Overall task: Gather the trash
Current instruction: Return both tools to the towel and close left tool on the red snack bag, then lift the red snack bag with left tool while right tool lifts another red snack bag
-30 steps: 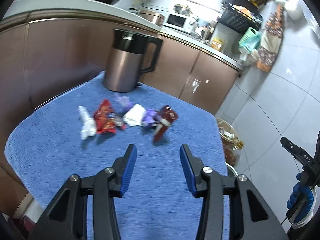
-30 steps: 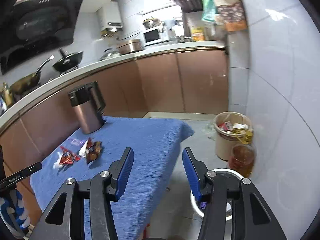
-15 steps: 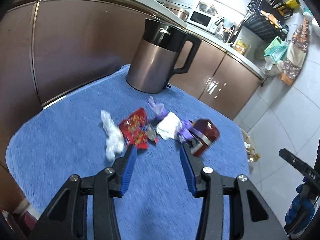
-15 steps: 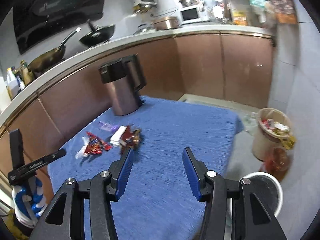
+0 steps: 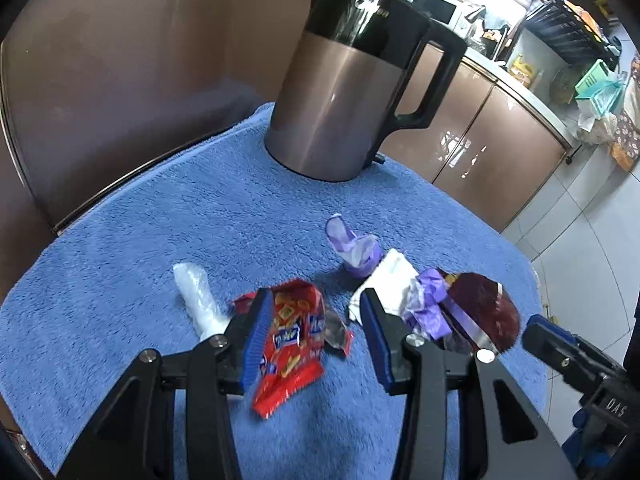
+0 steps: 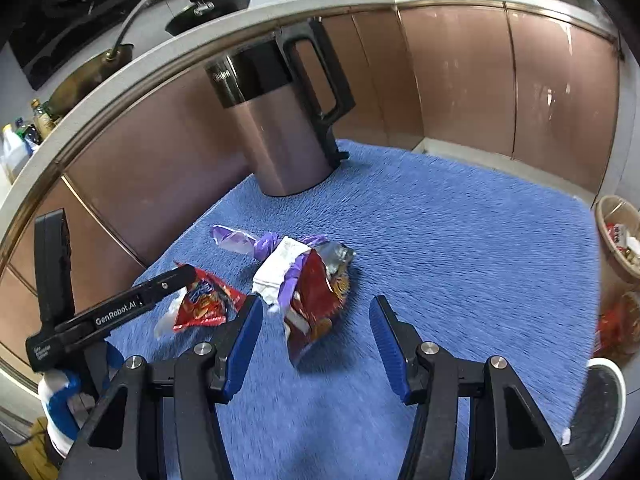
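Note:
Several pieces of trash lie on the blue towel (image 5: 200,208). A red snack wrapper (image 5: 292,340) lies between my left gripper's (image 5: 316,336) open fingers. Beside it are a clear plastic wrapper (image 5: 198,300), a white paper (image 5: 386,280), purple wrappers (image 5: 354,248) and a dark red packet (image 5: 484,312). In the right wrist view, my right gripper (image 6: 316,336) is open just in front of the dark red packet (image 6: 320,300), with the white paper (image 6: 280,264), the purple wrappers (image 6: 240,240) and the red snack wrapper (image 6: 204,300) behind.
A brown and black kettle (image 5: 340,92) stands at the towel's far side (image 6: 280,120), against brown cabinets (image 5: 120,60). A bin with trash (image 6: 618,240) and a white bucket (image 6: 600,412) stand on the floor to the right of the table.
Both grippers have moved closer to the trash pile. The left now has the red wrapper between its fingers; the right now faces the dark red packet.

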Motion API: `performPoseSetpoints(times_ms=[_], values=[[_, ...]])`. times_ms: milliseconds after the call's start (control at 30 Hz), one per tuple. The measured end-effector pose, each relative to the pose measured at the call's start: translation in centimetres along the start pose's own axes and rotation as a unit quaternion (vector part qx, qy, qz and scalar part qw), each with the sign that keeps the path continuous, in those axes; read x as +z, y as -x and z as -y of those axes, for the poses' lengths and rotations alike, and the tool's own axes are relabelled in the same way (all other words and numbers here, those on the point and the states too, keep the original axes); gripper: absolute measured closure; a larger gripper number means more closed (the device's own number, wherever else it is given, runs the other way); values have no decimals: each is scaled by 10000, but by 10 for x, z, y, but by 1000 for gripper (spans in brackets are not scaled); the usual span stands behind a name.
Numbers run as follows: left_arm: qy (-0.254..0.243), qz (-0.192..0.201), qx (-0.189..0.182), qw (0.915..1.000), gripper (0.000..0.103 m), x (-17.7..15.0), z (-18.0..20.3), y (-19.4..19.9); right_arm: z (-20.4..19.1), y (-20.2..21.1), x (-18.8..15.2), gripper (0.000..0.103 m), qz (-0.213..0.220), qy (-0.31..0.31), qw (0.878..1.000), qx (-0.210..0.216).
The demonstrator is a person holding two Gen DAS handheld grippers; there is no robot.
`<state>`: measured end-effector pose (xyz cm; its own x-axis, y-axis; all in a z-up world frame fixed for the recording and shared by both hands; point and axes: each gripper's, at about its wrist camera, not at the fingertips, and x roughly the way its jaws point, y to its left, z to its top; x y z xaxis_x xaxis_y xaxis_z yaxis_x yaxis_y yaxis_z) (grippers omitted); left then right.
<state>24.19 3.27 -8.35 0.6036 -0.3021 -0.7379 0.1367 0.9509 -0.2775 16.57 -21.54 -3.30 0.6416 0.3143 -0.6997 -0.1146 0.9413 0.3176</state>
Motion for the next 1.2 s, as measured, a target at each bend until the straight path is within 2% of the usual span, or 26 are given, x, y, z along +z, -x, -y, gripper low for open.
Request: performPoseSetpoints(times_ms=[133, 200, 267, 333, 467, 733, 967, 1200], values=[[194, -188, -75, 9996, 63, -1, -8, -15, 1, -24, 5, 50, -159, -59, 9998, 37], [226, -274, -146, 9993, 75, -2, -11, -21, 5, -36, 4, 51, -274, -159, 9995, 51], [236, -326, -234, 9989, 79, -5, -13, -24, 10, -43, 0, 70, -345, -216, 9992, 21], [209, -258, -301, 9990, 82, -6, -13, -23, 13, -46, -3, 80, -361, -269, 9990, -1], [268, -89, -609, 9977, 89, -7, -15, -10, 15, -36, -13, 84, -297, -246, 9992, -63], [203, 262, -1040, 9940, 92, -10, -20, 32, 8, 4, -26, 89, -50, -157, 9996, -246], [95, 489, -1126, 9924, 92, -17, -25, 80, 3, 49, -40, 89, 210, -226, 9990, -330], [-124, 873, -1075, 9903, 92, -18, -19, 140, -7, 107, -53, 89, 712, -246, 9965, -362]])
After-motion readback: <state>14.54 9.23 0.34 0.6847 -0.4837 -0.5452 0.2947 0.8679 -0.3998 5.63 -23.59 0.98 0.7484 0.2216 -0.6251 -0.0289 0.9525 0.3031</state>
